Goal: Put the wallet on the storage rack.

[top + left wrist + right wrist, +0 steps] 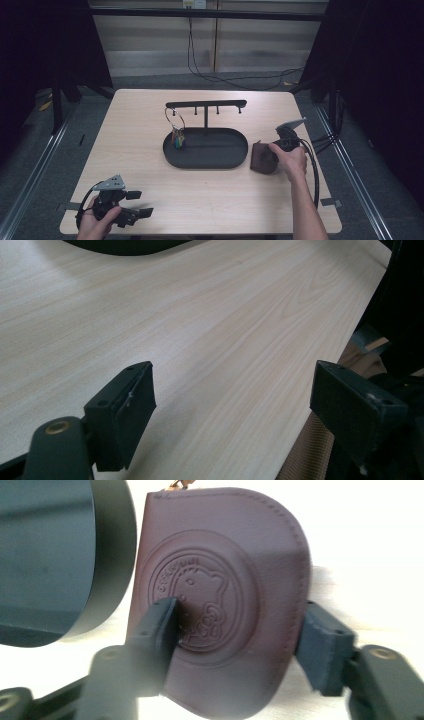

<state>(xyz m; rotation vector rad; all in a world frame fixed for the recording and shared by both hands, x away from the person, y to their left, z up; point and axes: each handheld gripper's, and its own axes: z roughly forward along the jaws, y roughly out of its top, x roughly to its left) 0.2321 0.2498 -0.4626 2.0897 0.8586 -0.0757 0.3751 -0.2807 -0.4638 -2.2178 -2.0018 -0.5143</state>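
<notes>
Step in hand: judged from the frames, picking up the brown leather pouch with the right gripper.
Pouch, place: right of centre in the high view, flat on the wooden table, just beside the right end of the black oval tray; whether it touches the tray I cannot tell.
Pouch, look: rounded flap shape, stitched edge, embossed round emblem with a small animal figure, a small metal fitting at its top edge.
Right gripper, state: jaws partly closed around the pouch, 1 jaw lying over the emblem face, the other at the curved right edge; whether the pads press yet I cannot tell.
Left gripper, state: jaws wide apart, nothing between them, resting low over bare table at the lower left of the high view.
Tray stand: 1 bar with small hooks; a key ring with coloured tags hangs at its left end.
Doing it well: close fully before lifting, since soft leather may fold and slip; take hold across the middle, not the thin rim.
Watch: the tray wall sits close to the left jaw, so lift straight up and away from it.
</notes>
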